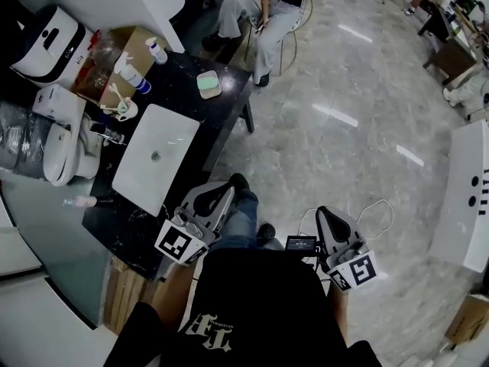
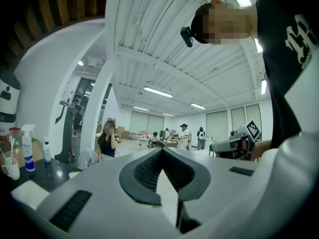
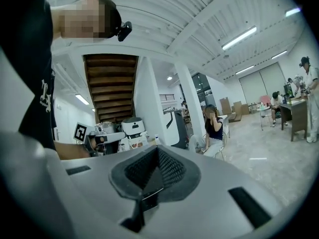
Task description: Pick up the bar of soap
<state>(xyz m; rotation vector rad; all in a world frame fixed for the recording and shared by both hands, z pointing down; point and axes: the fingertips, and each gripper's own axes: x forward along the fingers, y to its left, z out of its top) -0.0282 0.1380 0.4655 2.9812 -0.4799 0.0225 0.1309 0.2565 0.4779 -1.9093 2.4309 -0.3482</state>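
Note:
The bar of soap (image 1: pixel 208 82) is pale green and lies in a white dish at the far end of the black counter (image 1: pixel 183 71). In the left gripper view the dish shows only as a small pale shape (image 2: pixel 74 174). My left gripper (image 1: pixel 228 190) is held low beside the counter's near end, well short of the soap, its jaws shut and empty (image 2: pixel 162 151). My right gripper (image 1: pixel 324 212) hangs over the floor to the right, also shut with nothing in it (image 3: pixel 157 149). Each gripper shows in the other's view: the right gripper (image 2: pixel 233 144) and the left gripper (image 3: pixel 103 137).
A white sink (image 1: pixel 157 157) is set in the counter, with a spray bottle (image 1: pixel 132 76), a small bottle (image 1: pixel 157 50) and a cup (image 1: pixel 122 111) behind it. A person sits on a chair (image 1: pixel 266 14) just beyond the counter. Cables (image 1: pixel 376 211) lie on the marble floor.

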